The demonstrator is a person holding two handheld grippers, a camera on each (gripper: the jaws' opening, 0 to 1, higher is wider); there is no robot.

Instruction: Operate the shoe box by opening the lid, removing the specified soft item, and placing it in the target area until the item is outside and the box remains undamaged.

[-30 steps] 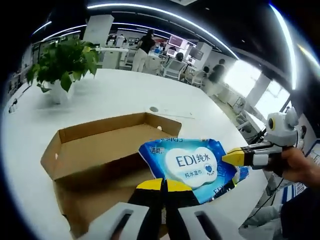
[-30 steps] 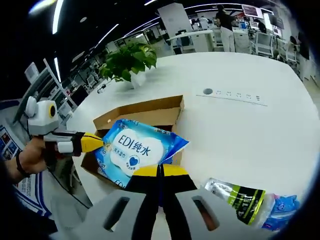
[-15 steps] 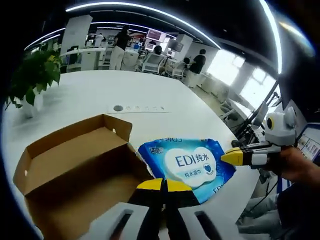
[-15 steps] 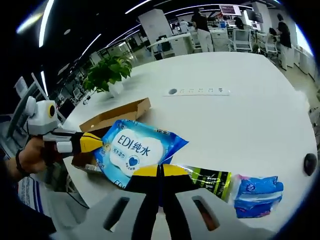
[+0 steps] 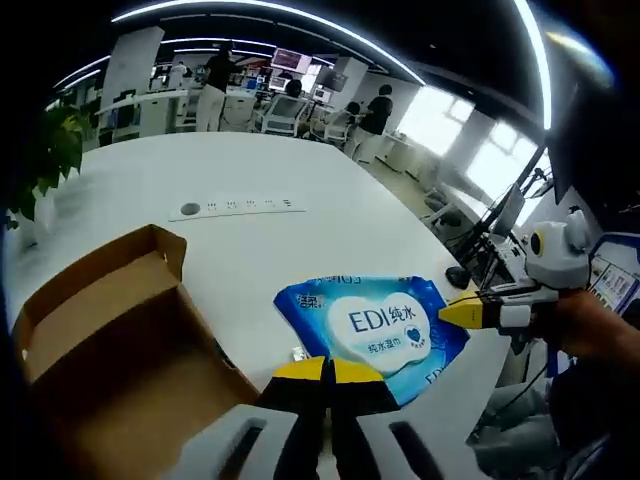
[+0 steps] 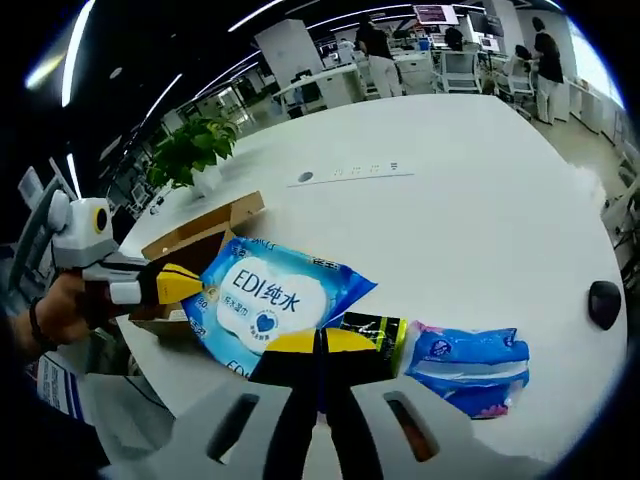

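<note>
Blue soft plastic wet-wipe pack [image 5: 375, 325], pinched between closed left gripper [image 5: 323, 368] and right gripper [image 6: 320, 342], hangs over the white tabletop [image 6: 470, 230] beside the open cardboard shoe box [image 5: 105, 330]; lowering both ends level should land it cleanly.

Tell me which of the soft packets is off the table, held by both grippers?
The big blue EDI wipes pack; the black-green packet and small blue packet lie on the table.

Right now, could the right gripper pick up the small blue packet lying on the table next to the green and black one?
Probably not as things stand: the right gripper is shut on the blue EDI wet wipes pack, shared with the left gripper. The small blue packet lies unobstructed on the white table, so releasing first would free it.
</note>
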